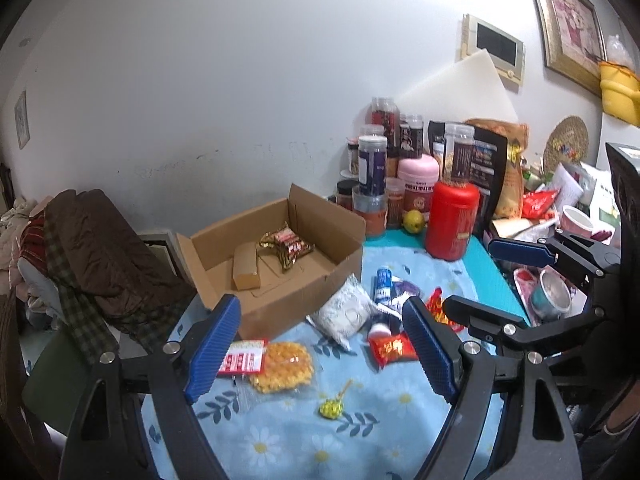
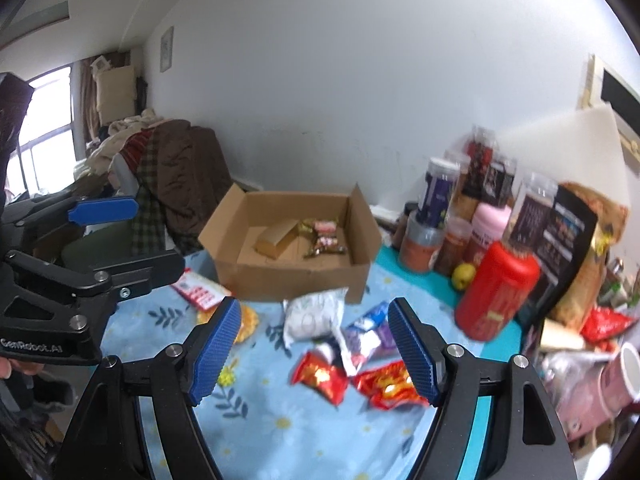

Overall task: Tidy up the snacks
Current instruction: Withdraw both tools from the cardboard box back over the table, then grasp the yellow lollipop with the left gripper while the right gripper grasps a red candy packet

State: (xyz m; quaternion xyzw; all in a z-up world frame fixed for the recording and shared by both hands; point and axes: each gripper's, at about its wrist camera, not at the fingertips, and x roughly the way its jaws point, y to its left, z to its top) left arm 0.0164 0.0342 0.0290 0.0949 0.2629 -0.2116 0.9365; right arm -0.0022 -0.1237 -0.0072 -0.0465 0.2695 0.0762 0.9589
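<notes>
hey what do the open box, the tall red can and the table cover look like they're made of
Box: brown corrugated cardboard, matte, with folded flaps and raw cut edges.
Red can: probably painted metal or plastic; its smooth sides catch soft highlights, so it looks glossy.
Table cover: seems to be thin printed cloth, light blue with daisies, matte and slightly rumpled.

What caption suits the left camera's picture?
Open left gripper above loose snack packets on a floral cloth, beside a cardboard box.

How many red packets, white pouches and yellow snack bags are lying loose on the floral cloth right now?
Red packets: 2
White pouches: 1
Yellow snack bags: 1
Total: 4
</notes>
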